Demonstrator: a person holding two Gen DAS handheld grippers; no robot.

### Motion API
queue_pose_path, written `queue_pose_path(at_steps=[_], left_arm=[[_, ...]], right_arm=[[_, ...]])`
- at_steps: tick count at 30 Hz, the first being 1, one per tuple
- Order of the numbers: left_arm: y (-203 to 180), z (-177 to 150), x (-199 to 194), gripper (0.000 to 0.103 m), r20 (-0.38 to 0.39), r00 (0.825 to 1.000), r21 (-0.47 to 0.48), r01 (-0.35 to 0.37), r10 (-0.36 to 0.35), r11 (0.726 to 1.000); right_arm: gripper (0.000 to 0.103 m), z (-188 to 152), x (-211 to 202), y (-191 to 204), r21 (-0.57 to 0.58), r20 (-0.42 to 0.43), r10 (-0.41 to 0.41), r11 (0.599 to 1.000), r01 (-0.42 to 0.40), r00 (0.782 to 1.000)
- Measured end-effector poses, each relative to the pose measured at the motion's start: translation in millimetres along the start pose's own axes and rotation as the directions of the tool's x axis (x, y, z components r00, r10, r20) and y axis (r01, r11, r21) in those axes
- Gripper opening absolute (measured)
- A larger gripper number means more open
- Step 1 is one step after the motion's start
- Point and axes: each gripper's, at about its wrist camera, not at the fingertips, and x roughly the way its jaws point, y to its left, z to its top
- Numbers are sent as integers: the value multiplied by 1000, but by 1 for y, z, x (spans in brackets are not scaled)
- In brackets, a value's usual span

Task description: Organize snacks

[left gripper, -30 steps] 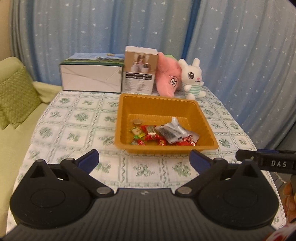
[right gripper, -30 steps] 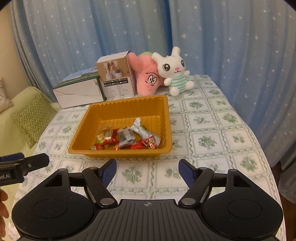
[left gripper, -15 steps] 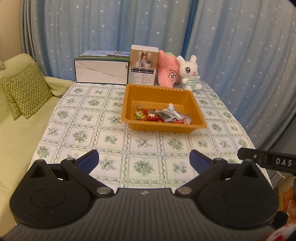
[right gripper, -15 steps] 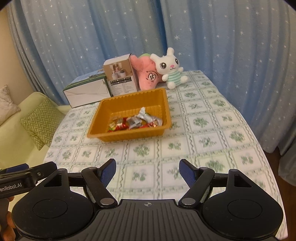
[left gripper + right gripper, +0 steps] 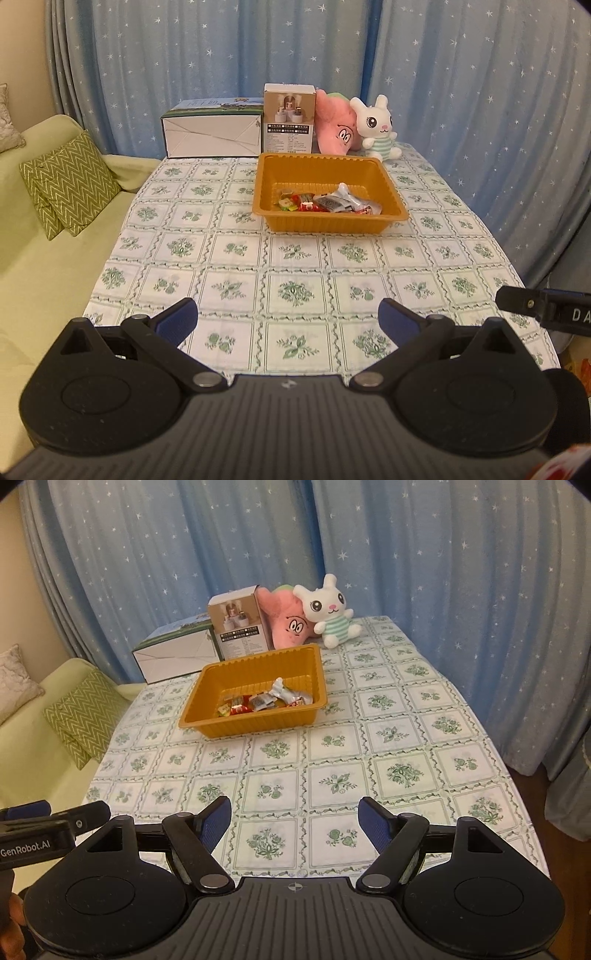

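An orange tray (image 5: 328, 167) stands toward the far end of the table and holds several wrapped snacks (image 5: 325, 202), red, green and silver. It also shows in the right wrist view (image 5: 258, 664) with the snacks (image 5: 264, 701) inside. My left gripper (image 5: 288, 320) is open and empty, over the table's near edge, far back from the tray. My right gripper (image 5: 294, 823) is open and empty, also near the front edge. Each gripper's side shows in the other's view.
Behind the tray stand a white box (image 5: 212, 133), a small carton (image 5: 289, 123), a pink plush (image 5: 334, 127) and a white bunny plush (image 5: 376, 127). A green sofa with zigzag cushions (image 5: 70, 181) is left of the table. Blue curtains hang behind.
Both grippers have pulled back from the tray toward the table's near edge and risen. The tray now looks smaller and farther. Jaws stayed open.
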Motion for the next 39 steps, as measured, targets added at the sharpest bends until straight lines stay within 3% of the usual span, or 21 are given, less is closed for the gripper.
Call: queue_pose_path(at_steps=[8,39], left_arm=[[2,-9,-10,103,-16,1000,-33,23,-23,999],[-5,-10,-10,103,-10,1000,-5,27,-27,1000]], right_arm=[[76,-8,-12,4,-22,-6,4,1000,-4,1000],[76,-11,-11,11,-51,-7,-5,999,5,1000]])
